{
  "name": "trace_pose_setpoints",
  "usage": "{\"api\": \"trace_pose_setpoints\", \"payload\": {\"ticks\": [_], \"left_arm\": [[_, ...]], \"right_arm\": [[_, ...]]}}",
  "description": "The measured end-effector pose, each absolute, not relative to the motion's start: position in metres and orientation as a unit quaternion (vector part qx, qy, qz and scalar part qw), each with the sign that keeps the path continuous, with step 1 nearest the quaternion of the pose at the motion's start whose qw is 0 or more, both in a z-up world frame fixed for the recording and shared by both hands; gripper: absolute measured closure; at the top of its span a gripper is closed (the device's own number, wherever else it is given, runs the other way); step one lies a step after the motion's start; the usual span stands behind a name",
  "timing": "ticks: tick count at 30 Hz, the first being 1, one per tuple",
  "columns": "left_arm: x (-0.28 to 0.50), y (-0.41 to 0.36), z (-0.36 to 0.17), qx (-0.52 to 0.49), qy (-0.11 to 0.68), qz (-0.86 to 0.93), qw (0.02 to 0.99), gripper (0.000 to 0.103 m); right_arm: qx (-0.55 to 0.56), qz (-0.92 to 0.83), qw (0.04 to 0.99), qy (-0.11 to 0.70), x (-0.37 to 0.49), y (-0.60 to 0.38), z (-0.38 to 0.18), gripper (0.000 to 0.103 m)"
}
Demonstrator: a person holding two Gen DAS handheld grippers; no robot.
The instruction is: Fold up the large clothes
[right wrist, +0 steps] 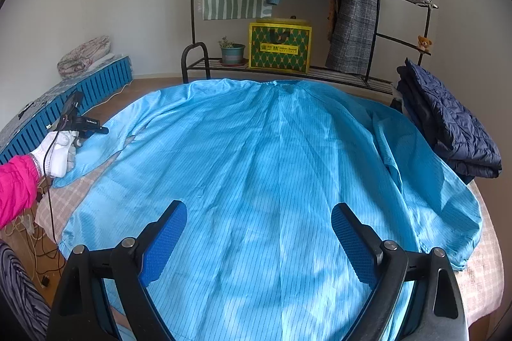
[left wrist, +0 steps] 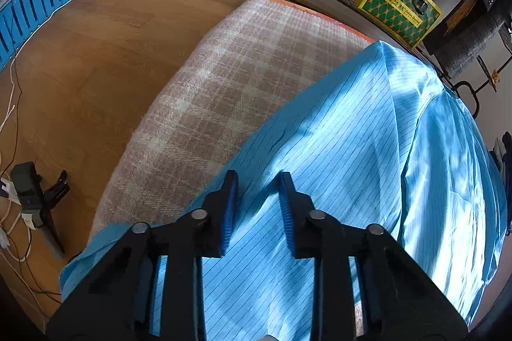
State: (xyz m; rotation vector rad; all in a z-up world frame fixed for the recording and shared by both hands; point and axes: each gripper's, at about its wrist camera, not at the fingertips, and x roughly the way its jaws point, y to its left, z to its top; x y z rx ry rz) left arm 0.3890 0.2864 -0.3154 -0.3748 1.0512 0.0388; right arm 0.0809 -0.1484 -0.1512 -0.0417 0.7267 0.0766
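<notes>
Coat (right wrist: pixel 272 168) lies spread under the wide right tool (right wrist: pixel 259 240); only that view shows the left tool (left wrist: pixel 258 178), narrowed, seemingly empty, at a sleeve.

yellow box (right wrist: pixel 280 46) and potted plant (right wrist: pixel 231 52) on black rack (right wrist: pixel 320 73), folded navy jacket (right wrist: pixel 448 123), plaid blanket (left wrist: pixel 208 104)

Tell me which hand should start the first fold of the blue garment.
Left, probably. The left tool is over the blue garment by its left sleeve; the right tool hovers wide open above the middle.
</notes>
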Motion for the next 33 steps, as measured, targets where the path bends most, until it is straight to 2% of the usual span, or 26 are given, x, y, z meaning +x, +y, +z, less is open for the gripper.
{"api": "trace_pose_setpoints", "payload": {"ticks": [1, 4, 12, 20, 24, 29, 30, 31, 32, 33], "left_arm": [[0.389, 0.286, -0.316, -0.18, 0.499, 0.019, 0.848, 0.096], [0.388, 0.281, -0.31, -0.175, 0.489, 0.02, 0.855, 0.103], [0.361, 0.245, -0.247, -0.144, 0.424, -0.019, 0.894, 0.103], [0.293, 0.166, -0.177, -0.096, 0.375, -0.114, 0.915, 0.103], [0.252, 0.108, -0.168, -0.046, 0.378, -0.168, 0.909, 0.103], [0.209, 0.039, -0.197, 0.049, 0.427, -0.217, 0.876, 0.103], [0.202, 0.03, -0.204, 0.065, 0.433, -0.216, 0.873, 0.099], [0.198, 0.027, -0.209, 0.066, 0.442, -0.22, 0.867, 0.088], [0.194, 0.028, -0.21, 0.058, 0.447, -0.226, 0.864, 0.081], [0.188, 0.032, -0.209, 0.045, 0.445, -0.226, 0.865, 0.068]], "right_arm": [[-0.014, 0.035, 0.932, 0.362, 0.082, -0.151, -0.153, 0.01], [0.009, 0.029, 0.927, 0.373, 0.085, -0.16, -0.156, 0.01], [0.002, 0.023, 0.931, 0.366, 0.079, -0.163, -0.154, 0.01], [-0.007, 0.037, 0.934, 0.356, 0.075, -0.157, -0.151, 0.014], [-0.01, 0.041, 0.936, 0.35, 0.072, -0.154, -0.148, 0.014], [-0.019, 0.045, 0.938, 0.344, 0.066, -0.15, -0.147, 0.014], [-0.022, 0.044, 0.938, 0.343, 0.065, -0.149, -0.146, 0.014], [-0.026, 0.043, 0.938, 0.342, 0.064, -0.149, -0.146, 0.014], [-0.029, 0.041, 0.939, 0.341, 0.063, -0.148, -0.146, 0.014], [-0.031, 0.04, 0.939, 0.339, 0.061, -0.148, -0.146, 0.014]]}}
